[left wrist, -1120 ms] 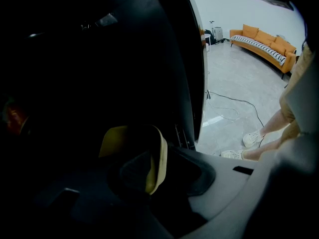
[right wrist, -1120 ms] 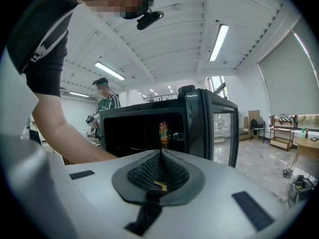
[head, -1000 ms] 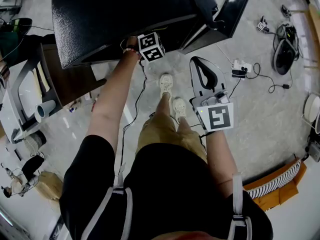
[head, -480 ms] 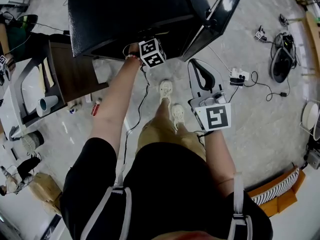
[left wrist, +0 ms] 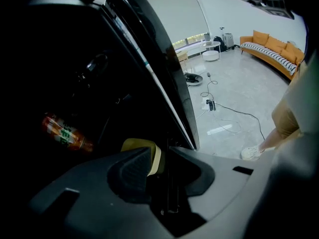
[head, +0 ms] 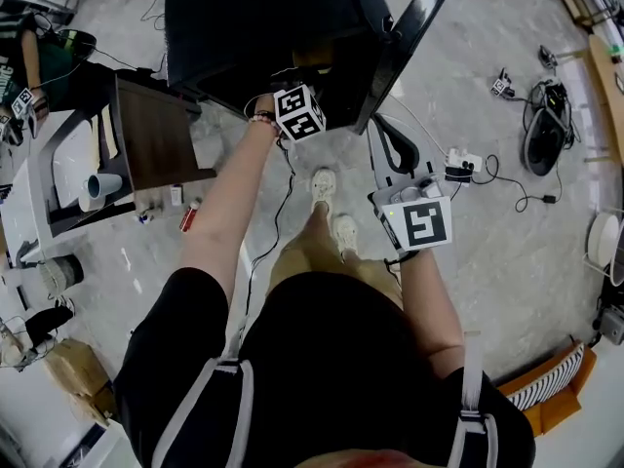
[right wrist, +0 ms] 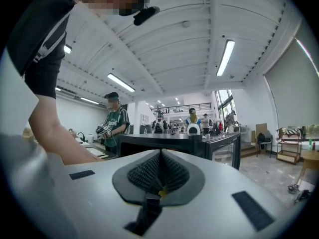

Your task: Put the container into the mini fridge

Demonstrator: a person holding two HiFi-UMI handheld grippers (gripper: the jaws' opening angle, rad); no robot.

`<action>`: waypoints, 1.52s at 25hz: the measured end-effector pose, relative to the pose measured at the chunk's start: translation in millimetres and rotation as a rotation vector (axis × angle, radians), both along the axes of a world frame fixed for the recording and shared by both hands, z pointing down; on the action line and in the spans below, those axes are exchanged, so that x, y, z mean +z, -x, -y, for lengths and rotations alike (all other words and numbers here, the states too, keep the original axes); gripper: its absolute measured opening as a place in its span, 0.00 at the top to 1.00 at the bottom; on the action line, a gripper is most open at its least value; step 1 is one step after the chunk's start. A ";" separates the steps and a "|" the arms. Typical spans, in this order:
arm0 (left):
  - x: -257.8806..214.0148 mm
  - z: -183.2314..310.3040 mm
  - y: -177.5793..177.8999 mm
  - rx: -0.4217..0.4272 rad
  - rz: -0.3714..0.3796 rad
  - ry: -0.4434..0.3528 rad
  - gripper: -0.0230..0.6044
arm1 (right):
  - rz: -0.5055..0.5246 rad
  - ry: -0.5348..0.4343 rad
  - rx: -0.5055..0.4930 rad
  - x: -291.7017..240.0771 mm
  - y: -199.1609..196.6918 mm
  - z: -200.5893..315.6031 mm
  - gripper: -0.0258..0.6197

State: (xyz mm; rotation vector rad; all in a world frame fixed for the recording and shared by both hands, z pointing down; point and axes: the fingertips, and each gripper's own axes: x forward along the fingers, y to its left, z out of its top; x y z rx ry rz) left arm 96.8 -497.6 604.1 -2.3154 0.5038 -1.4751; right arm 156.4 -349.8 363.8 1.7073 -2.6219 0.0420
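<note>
open lab hall: strip lights (right wrist: 225,58), workbench (right wrist: 94,152)

My left gripper (head: 297,112) reaches into the open front of the black box-shaped mini fridge (head: 253,27). The fridge's black door (head: 405,42) stands swung open on the right. My right gripper (head: 387,135), grey-bodied, hangs just below that door, jaws pointing toward it. My two pale shoes (head: 324,185) stand between both grippers on the grey marbled floor (head: 507,252). A white power strip (head: 458,159) with black cables lies near the right gripper.

Black shirt (head: 331,359), khaki trousers (head: 310,253), pale shoes (head: 324,185)
</note>
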 end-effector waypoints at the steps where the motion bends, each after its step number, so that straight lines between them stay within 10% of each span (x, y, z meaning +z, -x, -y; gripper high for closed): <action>1: -6.3 -6.4 -0.6 -0.001 -0.002 -0.005 0.77 | 0.002 -0.011 -0.007 -6.2 -1.0 -6.1 0.90; 15: -131.4 -107.1 12.0 -0.101 -0.158 -0.135 0.78 | -0.003 -0.076 -0.038 -55.8 -23.3 -85.7 0.90; 38: -309.4 -257.2 84.6 -0.261 -0.565 -0.354 0.78 | 0.025 -0.172 -0.252 -93.4 71.9 -136.8 0.90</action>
